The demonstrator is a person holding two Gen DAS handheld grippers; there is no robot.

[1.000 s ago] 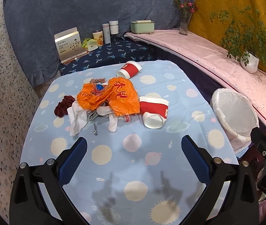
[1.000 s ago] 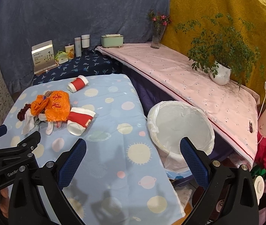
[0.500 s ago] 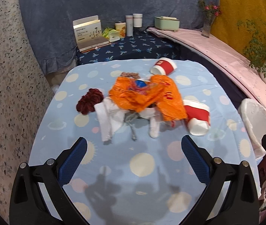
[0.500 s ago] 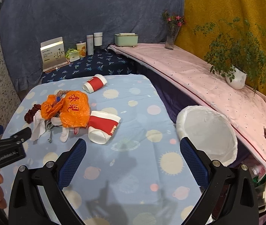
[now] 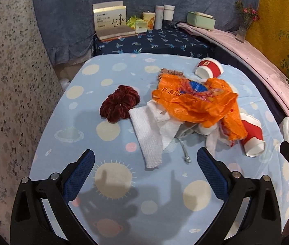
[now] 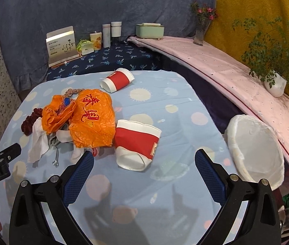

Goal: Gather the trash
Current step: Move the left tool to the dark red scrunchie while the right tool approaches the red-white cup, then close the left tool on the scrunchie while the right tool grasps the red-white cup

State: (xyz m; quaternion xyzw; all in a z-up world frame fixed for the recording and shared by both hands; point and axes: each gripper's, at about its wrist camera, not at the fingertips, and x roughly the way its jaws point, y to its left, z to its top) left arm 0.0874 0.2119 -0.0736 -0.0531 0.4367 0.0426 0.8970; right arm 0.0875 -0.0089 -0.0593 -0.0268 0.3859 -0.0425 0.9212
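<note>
An orange plastic bag point(image 5: 197, 102) point(image 6: 91, 118) lies crumpled on the blue spotted tablecloth point(image 5: 111, 183), over white tissues point(image 5: 152, 134) point(image 6: 38, 140). A dark red scrunchie point(image 5: 120, 103) lies left of it. One red-and-white paper cup point(image 6: 136, 145) point(image 5: 252, 136) lies on its side beside the bag, another point(image 6: 116, 80) point(image 5: 209, 68) farther back. A white-lined trash bin point(image 6: 256, 149) stands off the table's right edge. My left gripper point(image 5: 144, 173) is open, just short of the tissues. My right gripper point(image 6: 144, 173) is open, just short of the near cup.
A dark blue shelf point(image 6: 107, 59) behind the table holds a card stand point(image 5: 111, 23), jars and bottles. A pink ledge point(image 6: 226, 75) at the right carries a green box, a flower vase and a potted plant point(image 6: 272, 47). A patterned wall point(image 5: 11, 91) is at the left.
Both grippers have moved forward toward the trash pile. The left one has also swung left, so the tissues and scrunchie sit ahead of it. Both stay open.
</note>
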